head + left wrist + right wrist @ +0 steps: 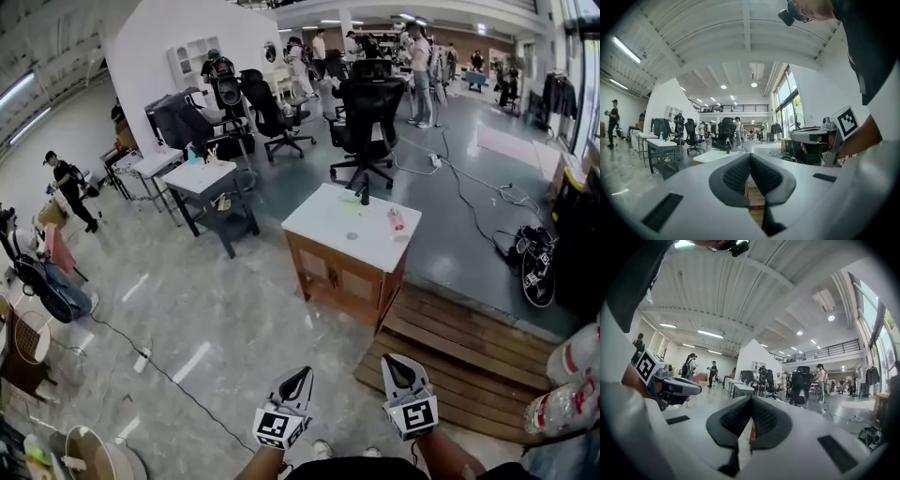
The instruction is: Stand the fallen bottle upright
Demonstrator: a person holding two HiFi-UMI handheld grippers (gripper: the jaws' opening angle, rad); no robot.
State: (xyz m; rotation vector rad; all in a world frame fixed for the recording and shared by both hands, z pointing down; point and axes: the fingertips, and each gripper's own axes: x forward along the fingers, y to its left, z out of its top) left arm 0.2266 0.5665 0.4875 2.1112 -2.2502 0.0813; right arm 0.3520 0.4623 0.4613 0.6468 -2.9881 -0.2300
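The step in hand seems to be the approach. The left gripper (301, 373) and right gripper (399, 362) are both closed on nothing, level and well apart from the white-topped cabinet (323, 228). The pink bottle (396, 221) lies on its side near the cabinet's right edge. Step close first and open the right jaws wide. Grasp across the bottle's body and pivot it upright inward from the edge, clear of the dark upright object (364, 193) at the far edge.

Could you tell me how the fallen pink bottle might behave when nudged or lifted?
The pink bottle lies on its side on the smooth white table, so a nudge would probably roll it. It looks small, so it is likely light. Near the table's edge, it might roll off.
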